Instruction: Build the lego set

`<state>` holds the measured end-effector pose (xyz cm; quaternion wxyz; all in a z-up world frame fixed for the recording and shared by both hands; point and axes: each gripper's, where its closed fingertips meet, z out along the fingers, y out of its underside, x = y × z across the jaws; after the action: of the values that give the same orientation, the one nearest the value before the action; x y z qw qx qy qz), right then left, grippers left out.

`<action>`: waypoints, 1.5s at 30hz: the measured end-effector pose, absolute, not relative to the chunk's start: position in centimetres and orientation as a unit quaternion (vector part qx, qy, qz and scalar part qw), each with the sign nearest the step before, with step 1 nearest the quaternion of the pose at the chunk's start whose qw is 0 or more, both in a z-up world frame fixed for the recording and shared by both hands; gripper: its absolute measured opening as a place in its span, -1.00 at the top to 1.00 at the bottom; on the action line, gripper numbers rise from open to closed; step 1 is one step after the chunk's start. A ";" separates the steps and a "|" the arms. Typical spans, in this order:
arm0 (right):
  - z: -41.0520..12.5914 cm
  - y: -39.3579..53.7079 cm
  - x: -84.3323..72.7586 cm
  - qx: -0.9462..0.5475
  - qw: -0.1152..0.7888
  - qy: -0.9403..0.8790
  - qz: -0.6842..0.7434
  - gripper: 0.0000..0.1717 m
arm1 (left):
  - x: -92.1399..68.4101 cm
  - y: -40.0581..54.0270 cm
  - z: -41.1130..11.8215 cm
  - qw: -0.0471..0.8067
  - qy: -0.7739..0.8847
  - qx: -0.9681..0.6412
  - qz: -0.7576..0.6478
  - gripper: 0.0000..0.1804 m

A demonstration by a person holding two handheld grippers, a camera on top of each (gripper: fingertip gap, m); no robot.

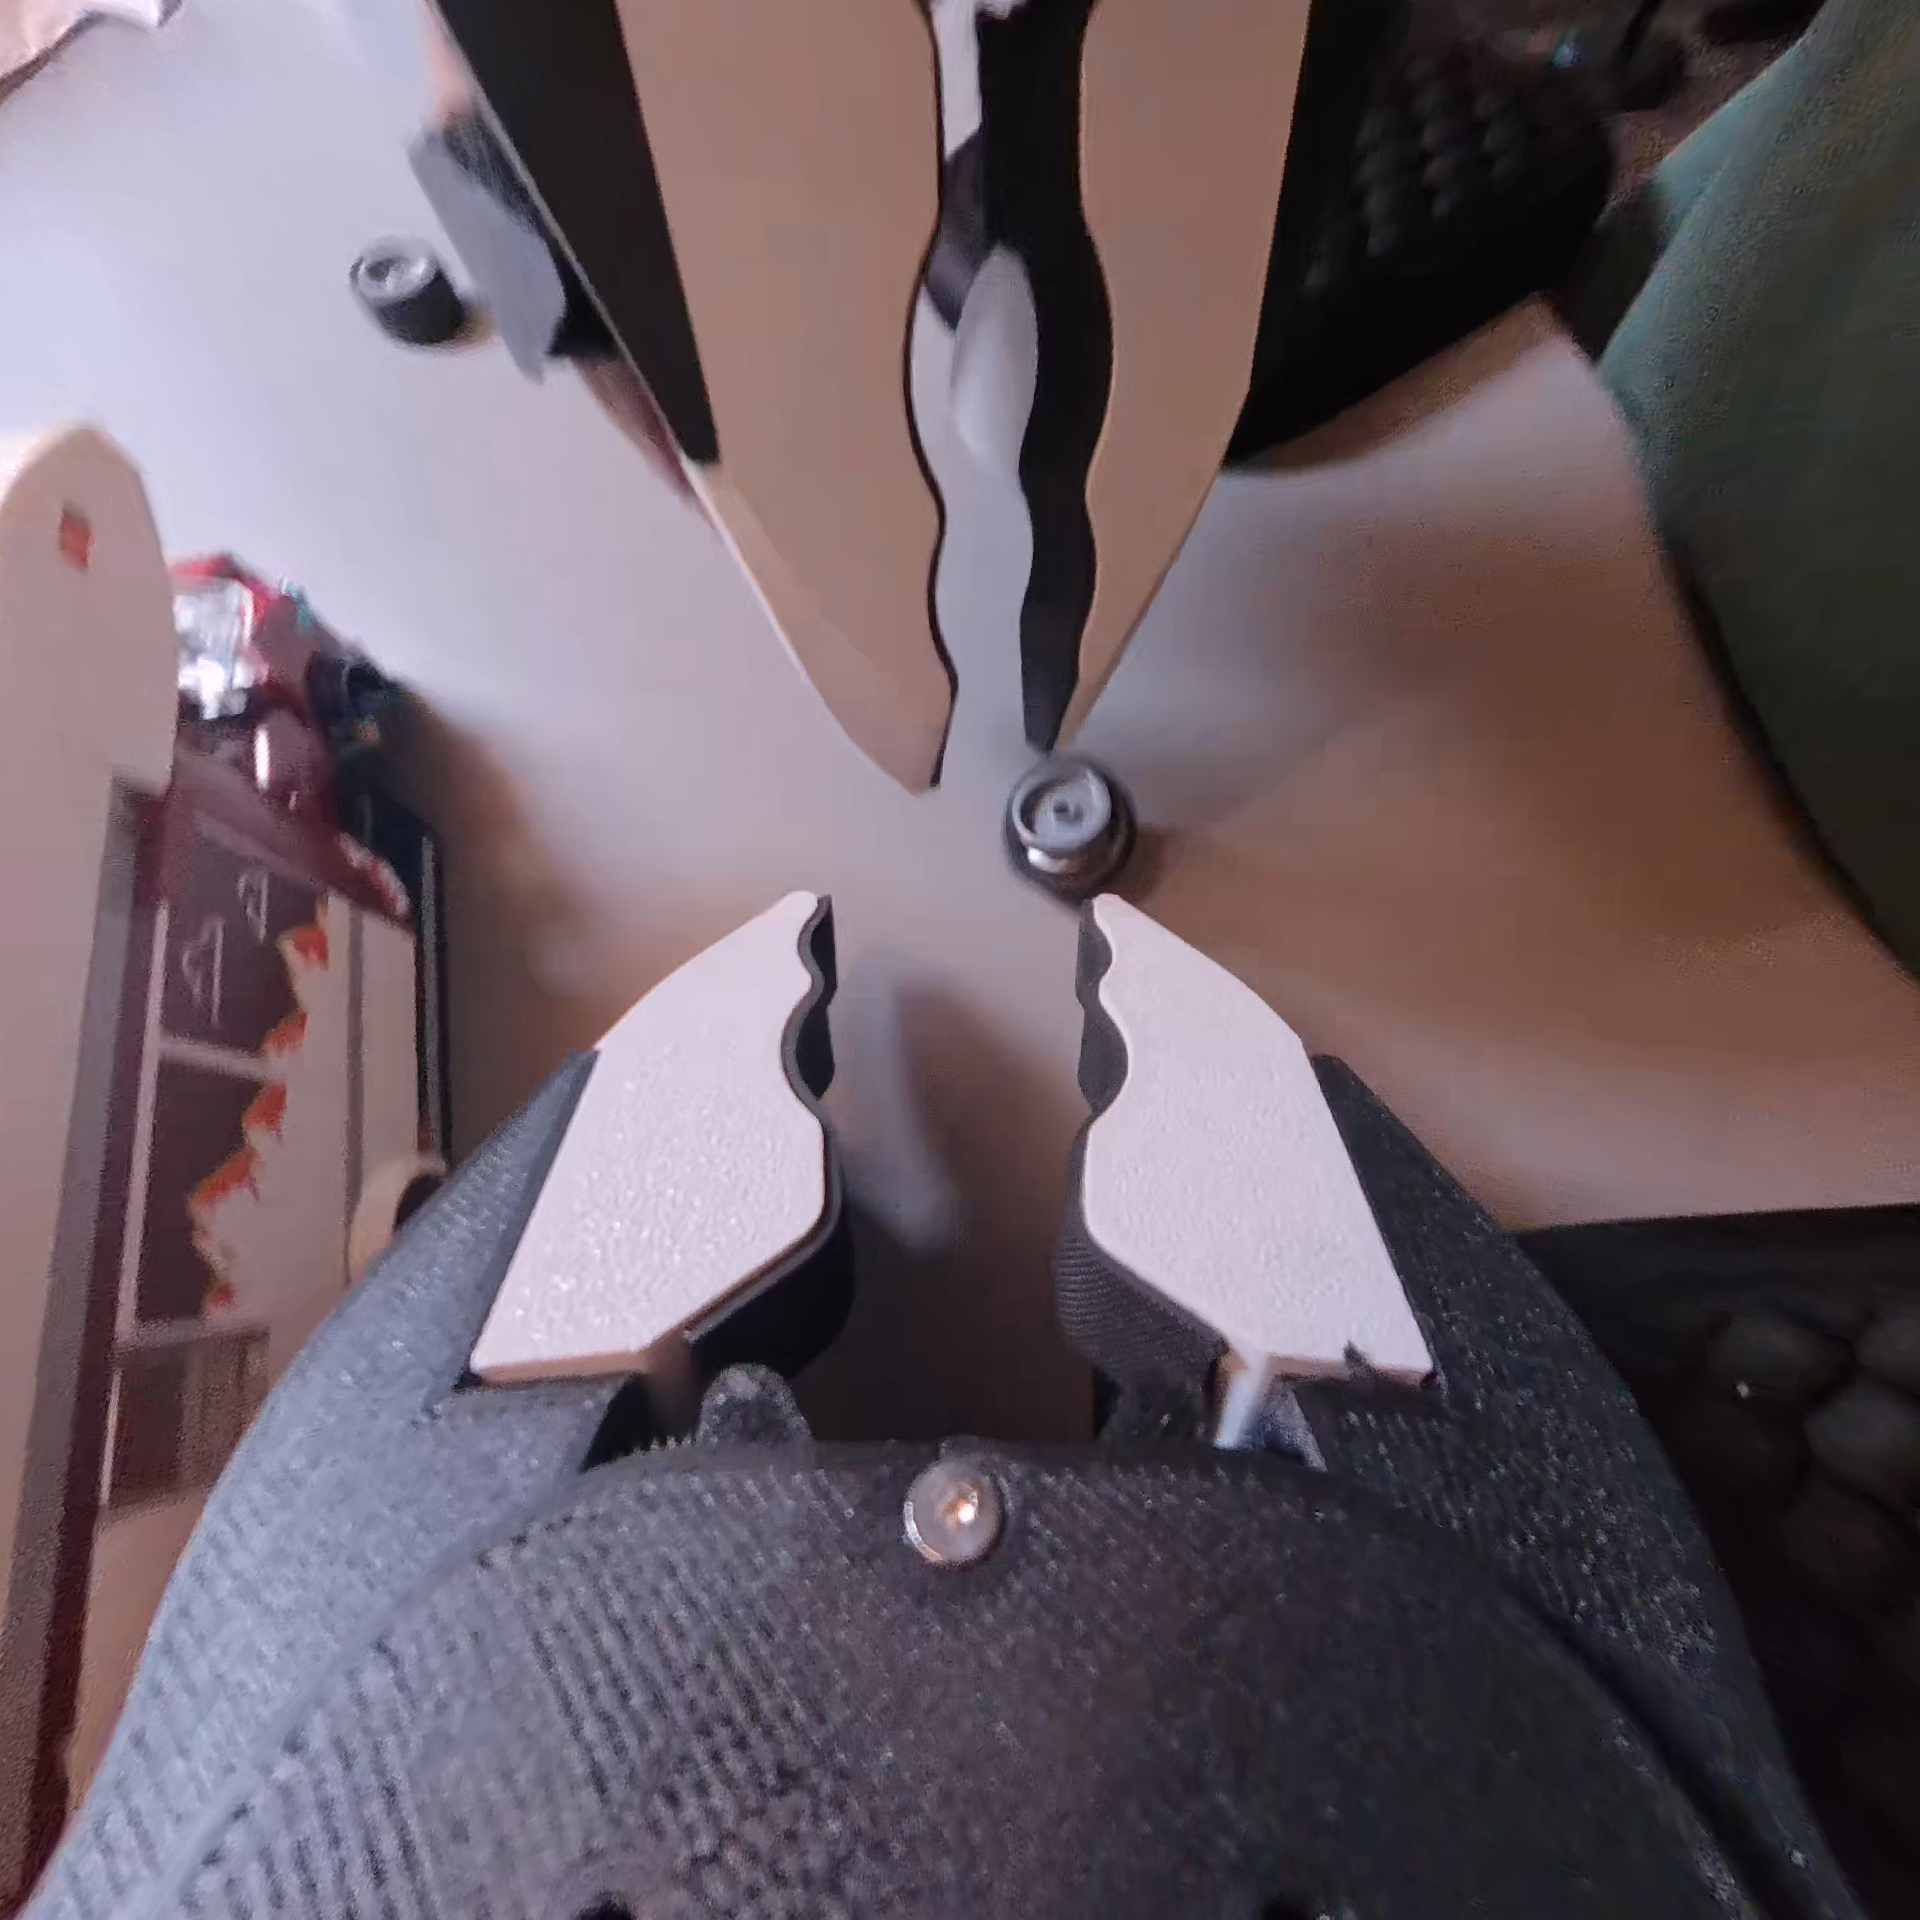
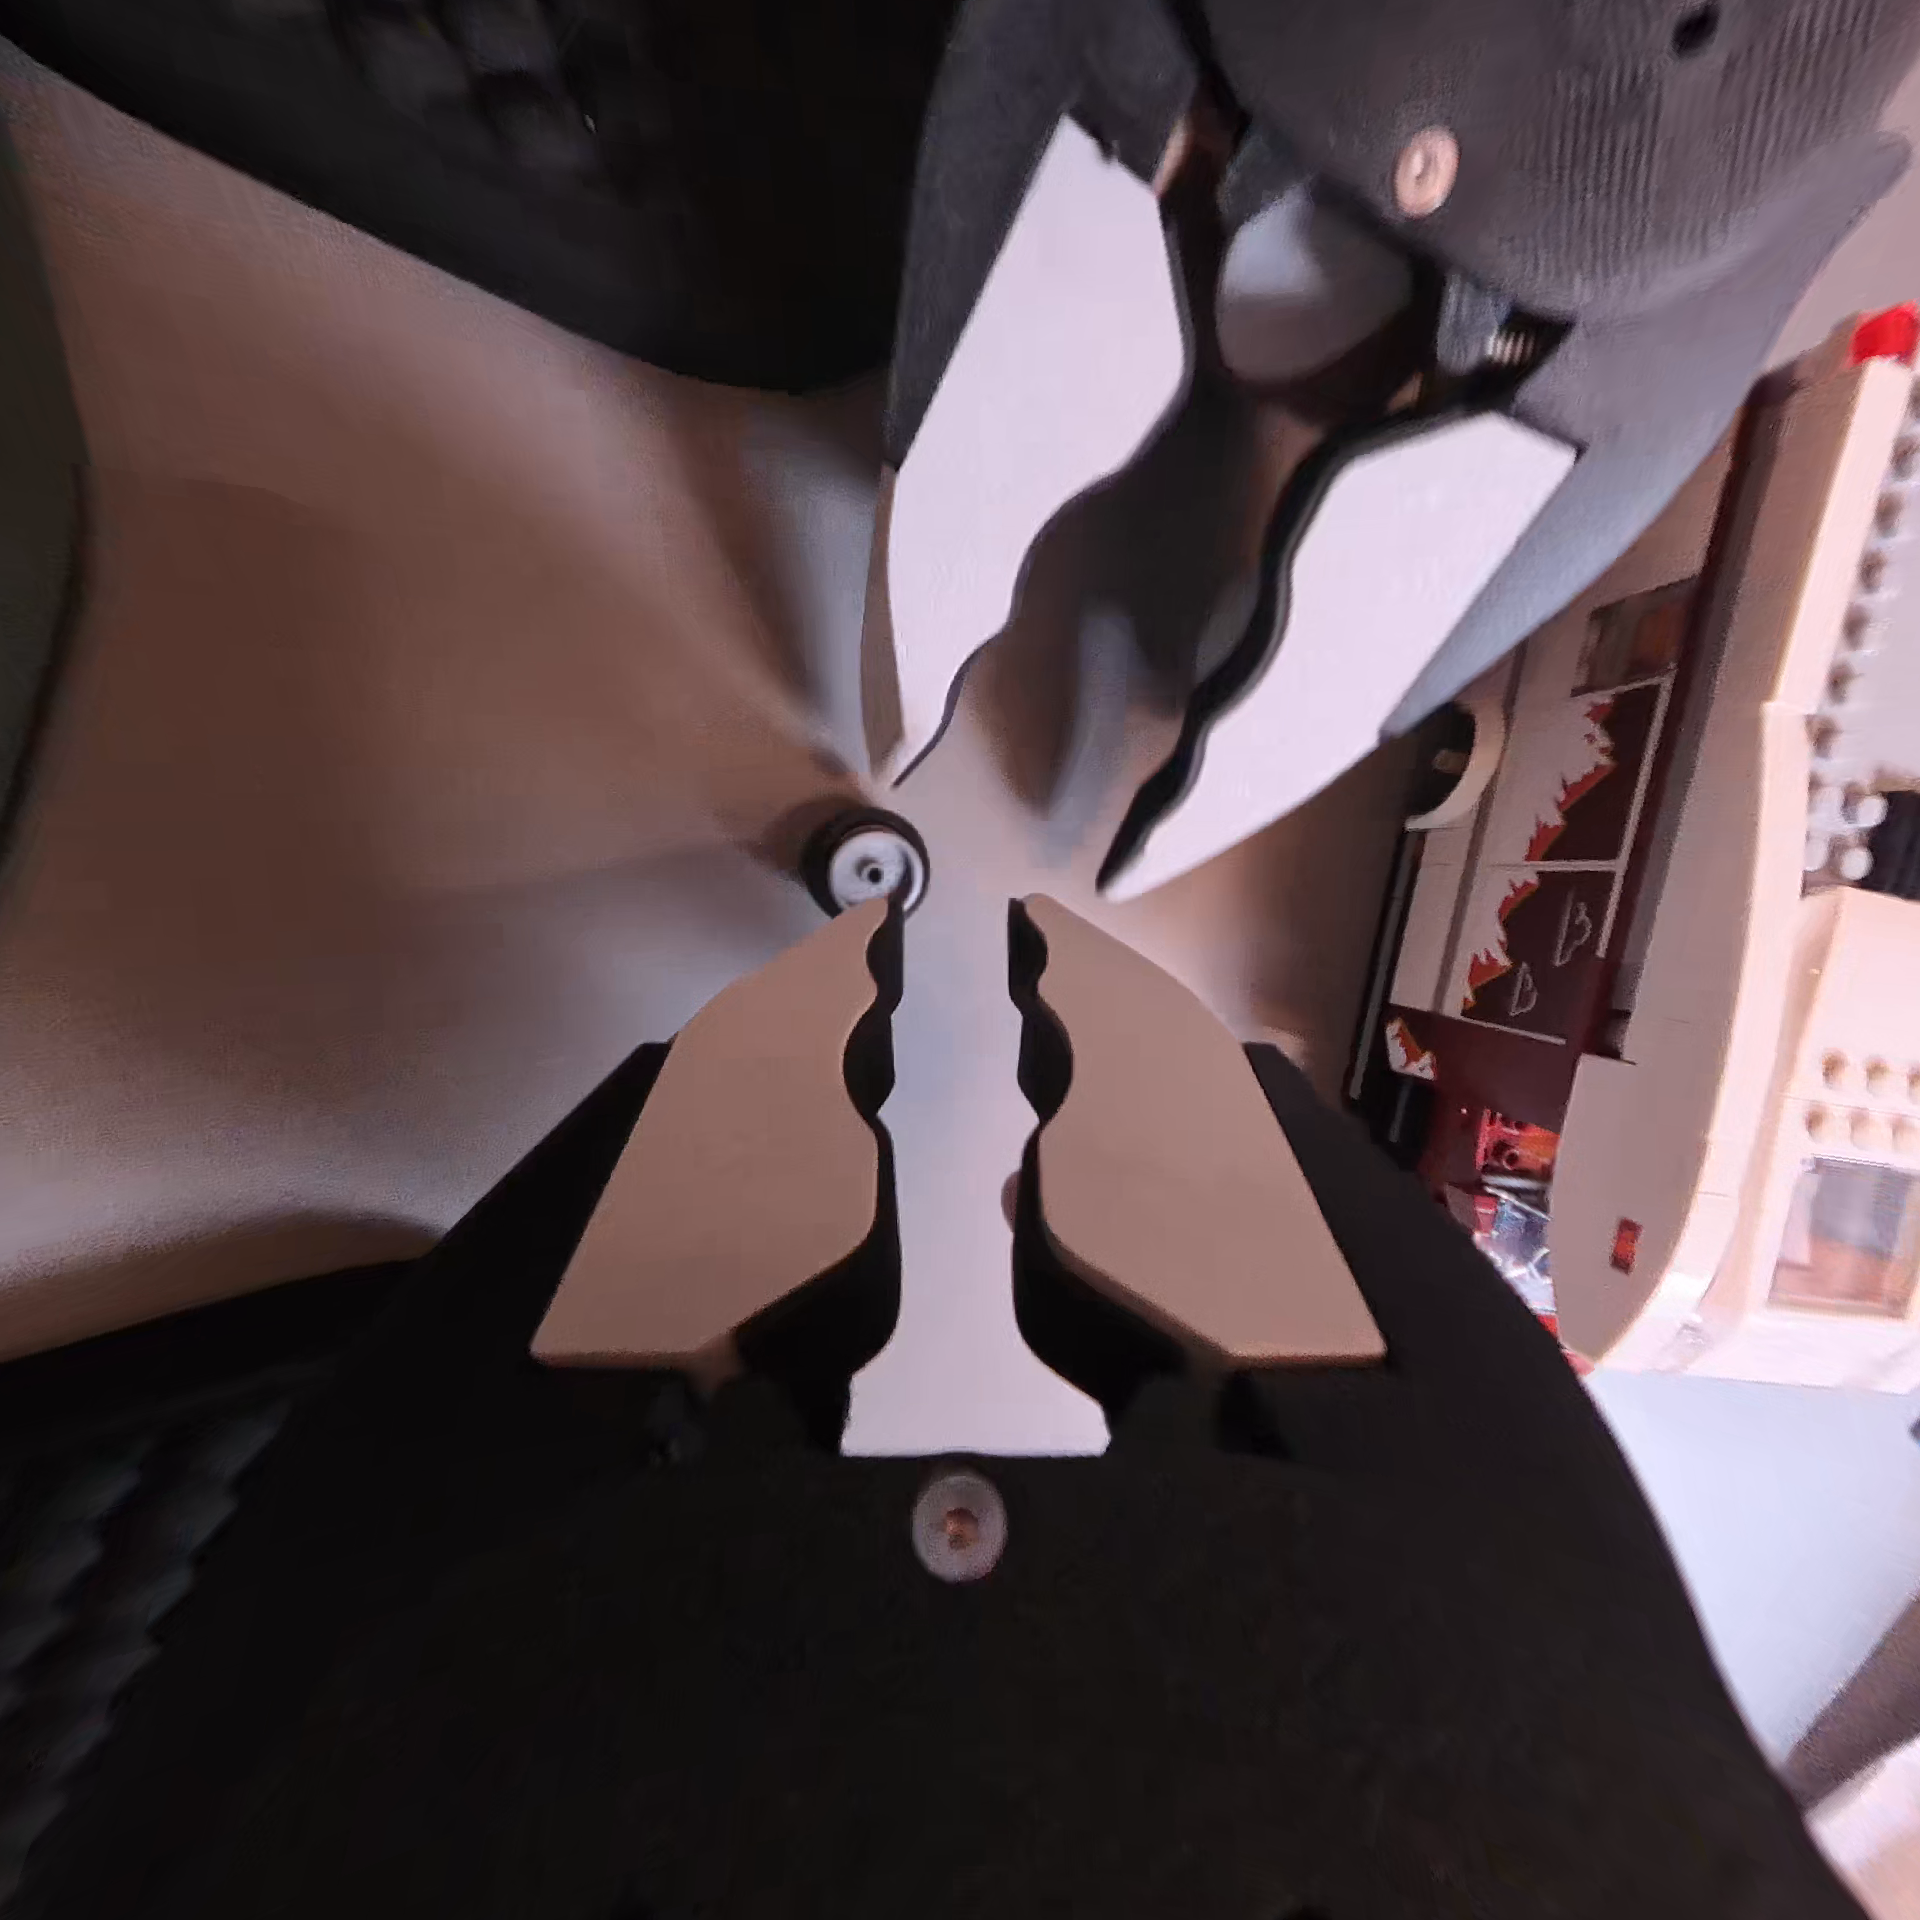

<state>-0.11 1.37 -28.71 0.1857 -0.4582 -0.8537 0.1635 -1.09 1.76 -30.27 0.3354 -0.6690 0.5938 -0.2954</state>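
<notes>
Both grippers hover tip to tip over a white table (image 1: 1351, 623). A small black wheel with a grey hub (image 1: 1068, 831) lies on the table between them. My left gripper (image 1: 961, 914) is open with nothing between its pads; the wheel lies just beyond its right fingertip (image 1: 1117, 925). My right gripper (image 2: 956, 909) stands narrowly open with bare table showing through the gap. The wheel (image 2: 871, 868) sits beside its left fingertip (image 2: 873, 925), outside the gap. Each gripper also shows in the other's view, the right one (image 1: 987, 758) and the left one (image 2: 1003, 831). Both views are motion-blurred.
A second small black wheel (image 1: 400, 286) lies farther off by a black block (image 1: 488, 239). A dark green cloth (image 1: 1787, 520) lies at the table's side. A shelf unit with dark red panels (image 2: 1538, 935) stands beyond the table edge. A black textured object (image 1: 1455, 208) lies nearby. The grippers are tip to tip, or close to it.
</notes>
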 end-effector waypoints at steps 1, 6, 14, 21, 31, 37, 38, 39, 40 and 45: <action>-28.8 1.2 0.0 -0.451 0.197 -0.854 0.168 0.79 | -0.5 1.6 -29.9 0.335 0.598 -0.660 -0.307 0.49; -29.1 -0.4 1.8 -0.495 0.184 -0.825 0.201 0.78 | 0.2 -0.3 -31.0 0.284 0.633 -0.649 -0.312 0.44; -30.6 -1.4 0.6 -0.628 0.217 -0.711 0.230 0.73 | -0.2 -3.2 -31.0 0.242 0.612 -0.679 -0.325 0.57; -29.2 0.0 1.0 -0.530 0.245 -0.785 0.208 0.77 | -1.0 -1.6 -30.4 0.270 0.585 -0.692 -0.327 0.60; -30.6 -0.6 0.7 -0.592 0.245 -0.739 0.208 0.80 | 0.2 -1.7 -31.2 0.274 0.611 -0.677 -0.305 0.63; -28.9 -0.4 1.0 -0.552 0.242 -0.763 0.234 0.87 | -0.8 -1.8 -31.2 0.279 0.601 -0.687 -0.298 0.61; -28.6 -0.8 0.7 -0.559 0.237 -0.754 0.251 0.89 | -0.6 -1.4 -31.2 0.286 0.600 -0.685 -0.298 0.55; -28.5 -1.1 0.4 -0.567 0.231 -0.746 0.262 0.92 | -0.3 -1.3 -31.1 0.291 0.605 -0.677 -0.301 0.50; -28.6 -1.2 0.1 -0.578 0.225 -0.737 0.266 0.94 | 0.1 -1.3 -31.1 0.292 0.616 -0.666 -0.303 0.49; -29.9 -1.2 0.2 -0.608 0.175 -0.735 0.243 1.00 | 1.1 -1.1 -31.3 0.295 0.642 -0.639 -0.304 0.56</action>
<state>0.24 -1.15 -29.94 0.1749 -0.6082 -0.7353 0.2426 1.14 -1.14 -31.33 0.2949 -0.6394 0.6417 -0.3040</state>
